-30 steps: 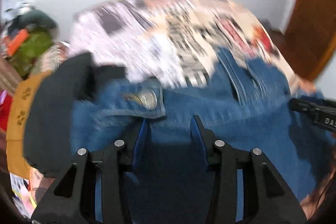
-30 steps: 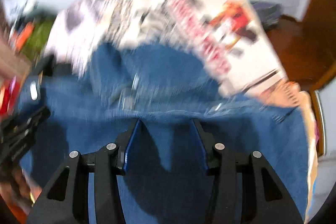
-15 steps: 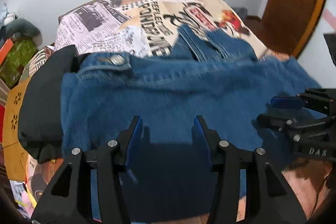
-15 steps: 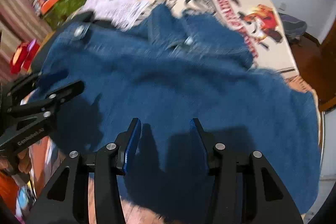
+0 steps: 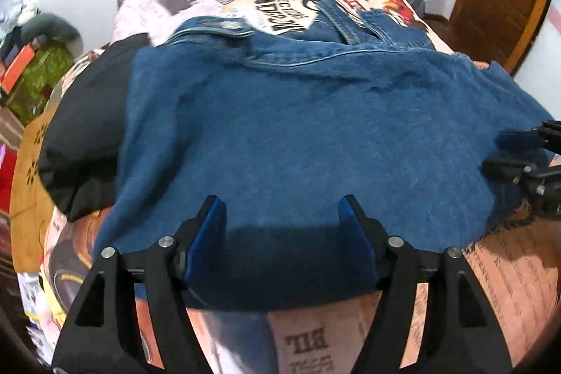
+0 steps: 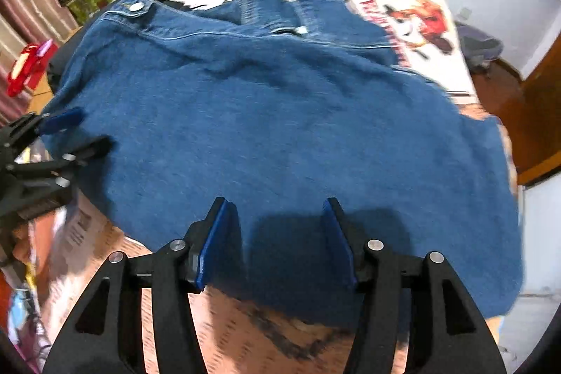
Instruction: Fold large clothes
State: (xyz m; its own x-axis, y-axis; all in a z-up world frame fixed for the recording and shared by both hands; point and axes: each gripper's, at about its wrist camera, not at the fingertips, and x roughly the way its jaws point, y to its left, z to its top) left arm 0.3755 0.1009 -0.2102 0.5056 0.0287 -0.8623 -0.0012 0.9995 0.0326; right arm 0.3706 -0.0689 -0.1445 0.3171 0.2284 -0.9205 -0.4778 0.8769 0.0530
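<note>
**Both grippers letting go over the folded denim**

The blue denim jeans [image 5: 298, 128] lie doubled over on the bed's newspaper-print cover [image 5: 508, 286], the waistband with its metal button [image 6: 136, 6] at the far side and the folded near edge just under both tools. That layout reads as a fold just laid down: the fabric is flat, broad and spread crosswise, so there's nothing left to hold up.

Left gripper [image 5: 280, 216] — blue pads wide apart and opening, tips over the near edge of the denim, no fabric pinched between them. Right gripper [image 6: 277, 219] — same story, jaws parting, denim lying beneath and ahead of the tips, not clamped. Each tool shows at the edge of the other's view, so they flank the garment, one toward each end of that near fold.

Left of the left gripper, a black garment [image 5: 87, 128] sits tucked against and partly under the jeans; well beyond it, an orange cloth [image 5: 28, 184]. My read: another fold across the width is likely needed, and the thick denim should hold a crease fairly well.
</note>
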